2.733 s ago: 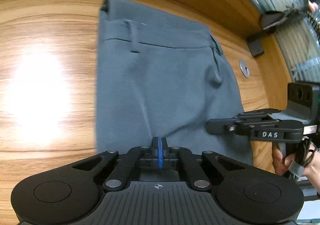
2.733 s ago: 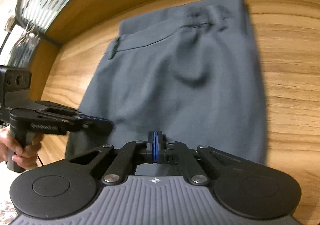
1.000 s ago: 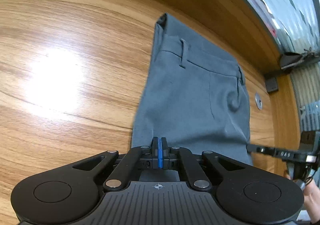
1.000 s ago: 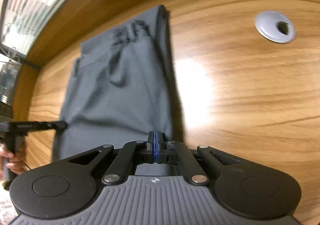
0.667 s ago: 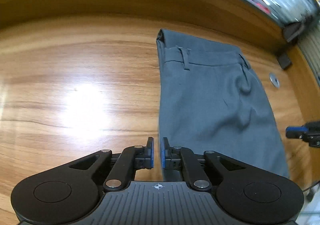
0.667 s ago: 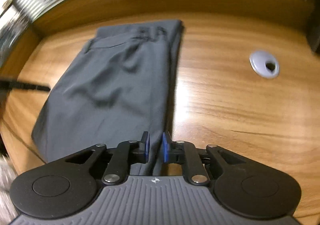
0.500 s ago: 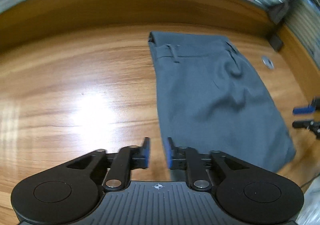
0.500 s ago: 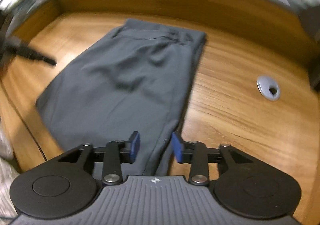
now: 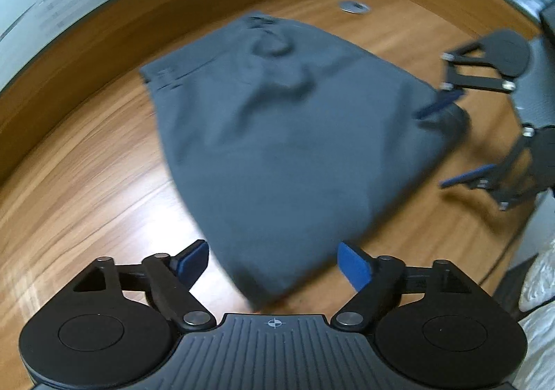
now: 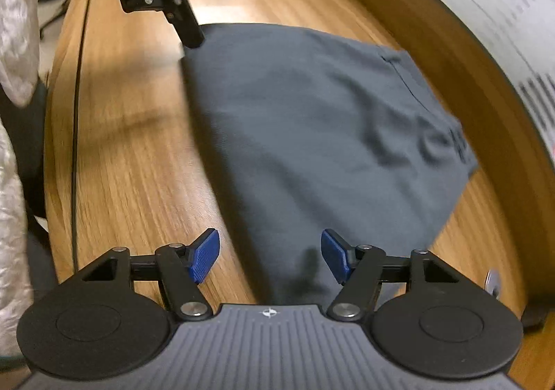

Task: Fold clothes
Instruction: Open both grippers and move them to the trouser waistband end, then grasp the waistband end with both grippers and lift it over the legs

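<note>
1 trousers (image 9: 284,147), 1 grommet (image 9: 354,6), 2 tongs (image 9: 274,263)

Right claw (image 10: 270,256) spread wide above grey trousers (image 10: 322,133) flat on the wooden table (image 10: 131,154).

Grey trousers (image 9: 288,147) lie flat on the wooden desk (image 9: 86,175) — folded into a compact panel, lightly rumpled. The waistband end points toward the desk's raised back edge — the folded end toward its front edge.

Bare desk (image 9: 86,189) flanks the folded trousers (image 9: 284,147); wall (image 9: 104,33) behind.
</note>
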The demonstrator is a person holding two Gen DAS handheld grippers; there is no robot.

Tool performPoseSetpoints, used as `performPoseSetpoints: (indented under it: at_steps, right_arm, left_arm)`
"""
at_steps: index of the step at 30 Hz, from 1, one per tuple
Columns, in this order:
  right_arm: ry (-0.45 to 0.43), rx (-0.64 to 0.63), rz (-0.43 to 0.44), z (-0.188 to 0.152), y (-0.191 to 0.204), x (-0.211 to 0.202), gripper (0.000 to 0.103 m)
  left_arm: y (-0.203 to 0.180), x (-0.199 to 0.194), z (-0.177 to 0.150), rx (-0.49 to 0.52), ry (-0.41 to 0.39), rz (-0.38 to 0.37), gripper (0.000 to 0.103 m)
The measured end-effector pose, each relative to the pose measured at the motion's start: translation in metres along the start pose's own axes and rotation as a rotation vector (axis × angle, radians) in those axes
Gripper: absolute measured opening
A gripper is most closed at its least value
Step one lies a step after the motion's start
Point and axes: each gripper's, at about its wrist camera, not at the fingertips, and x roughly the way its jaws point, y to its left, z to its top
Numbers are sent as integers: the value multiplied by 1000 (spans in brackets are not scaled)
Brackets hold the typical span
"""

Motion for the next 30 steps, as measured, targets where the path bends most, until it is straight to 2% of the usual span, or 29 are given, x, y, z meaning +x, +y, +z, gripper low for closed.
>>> performPoseSetpoints:
  at_steps: [3, 8, 9, 10, 11, 12, 13, 16, 19, 22, 23, 24, 26, 29, 30]
  right_arm:
    - [-15, -90, -44, 7, 16, 7, 71]
    - [-24, -189, -121, 13, 24, 26, 67]
    - [-21, -186, -124, 14, 23, 27, 59]
    - [-27, -173, -116, 16, 20, 28, 47]
    - [-42, -150, -108, 16, 17, 25, 41]
    - [-57, -127, -100, 17, 15, 22, 28]
    - [-73, -104, -102, 18, 12, 18, 21]
    - [-107, -23, -113, 23, 0, 4, 13]
    - [-116, 36, -110, 32, -15, -6, 12]
    - [-114, 60, -107, 39, -29, -10, 12]
    - [-111, 63, -104, 40, -32, -11, 12]
    - [-105, 67, -98, 40, -33, -13, 12]
    - [-90, 71, -94, 41, -35, -12, 13]
    - [-73, 62, -118, 39, -32, -13, 36]
    - [-66, 63, -122, 37, -30, -13, 49]
  left_arm:
    - [-18, 2, 2, 58, -2, -12, 91]
    - [-33, 6, 5, 105, -4, -16, 93]
    - [-35, 8, 5, 118, -8, -1, 95]
    - [-37, 9, 5, 132, -12, 15, 95]
    - [-39, 11, 5, 145, -16, 31, 95]
    - [-41, 12, 5, 158, -20, 46, 96]
    - [-44, 14, 5, 172, -24, 62, 96]
    - [-50, 19, 5, 212, -36, 110, 96]
    - [-56, 23, 6, 252, -48, 158, 91]
    - [-53, 27, 5, 292, -57, 216, 71]
    - [-49, 27, 5, 291, -55, 210, 61]
    - [-44, 26, 5, 290, -53, 202, 48]
    - [-33, 22, 10, 224, -51, 153, 32]
    - [-19, 13, 22, 150, -60, 109, 25]
    - [-16, 9, 25, 133, -69, 98, 24]
